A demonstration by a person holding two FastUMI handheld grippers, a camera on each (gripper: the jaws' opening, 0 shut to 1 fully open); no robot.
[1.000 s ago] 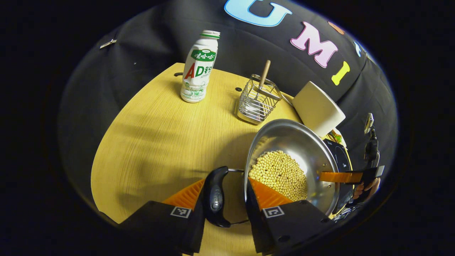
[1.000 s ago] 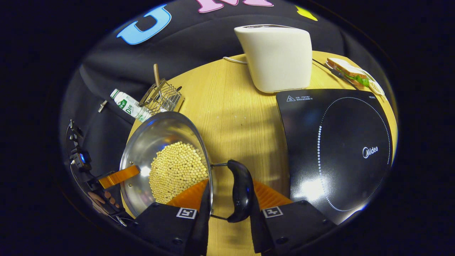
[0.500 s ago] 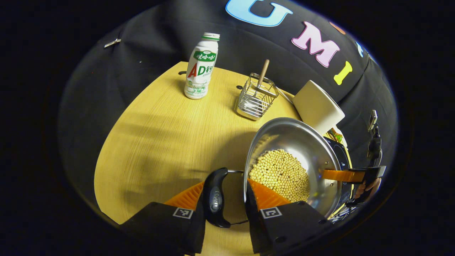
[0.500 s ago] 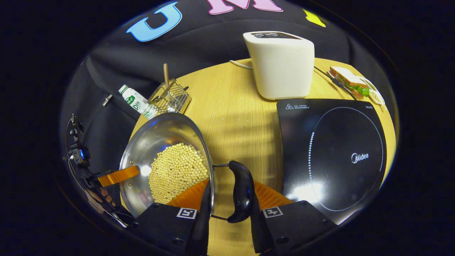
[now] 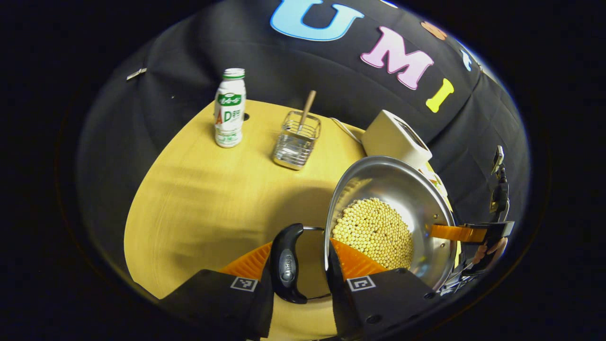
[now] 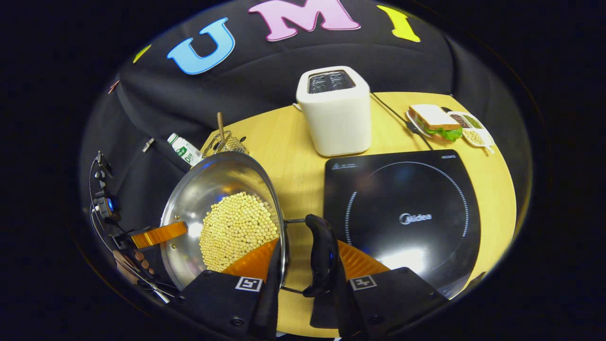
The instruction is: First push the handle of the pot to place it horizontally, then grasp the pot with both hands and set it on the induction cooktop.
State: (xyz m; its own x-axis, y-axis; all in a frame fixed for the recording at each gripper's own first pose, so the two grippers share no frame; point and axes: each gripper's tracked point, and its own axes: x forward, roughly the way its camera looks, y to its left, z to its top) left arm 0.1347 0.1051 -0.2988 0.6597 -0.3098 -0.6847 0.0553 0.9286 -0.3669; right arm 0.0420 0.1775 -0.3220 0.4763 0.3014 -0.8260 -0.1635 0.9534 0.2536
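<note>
A steel pot holding soybeans hangs between both grippers, above the wooden table. My left gripper is shut across the pot's rim: one orange finger sits outside the black side handle, the other inside the pot wall. In the right gripper view, my right gripper is shut the same way on the opposite black handle of the pot. The black induction cooktop lies on the table just right of that handle. Each view shows the other gripper's orange finger on the far rim.
A white toaster stands behind the cooktop, its cord trailing right. A plate with a sandwich sits at the back right. A white drink bottle and a wire utensil rack stand at the table's far left.
Both grippers have risen with the pot, so the table and its objects look smaller and lower. In the right gripper view the cooktop has come closer to the centre.
</note>
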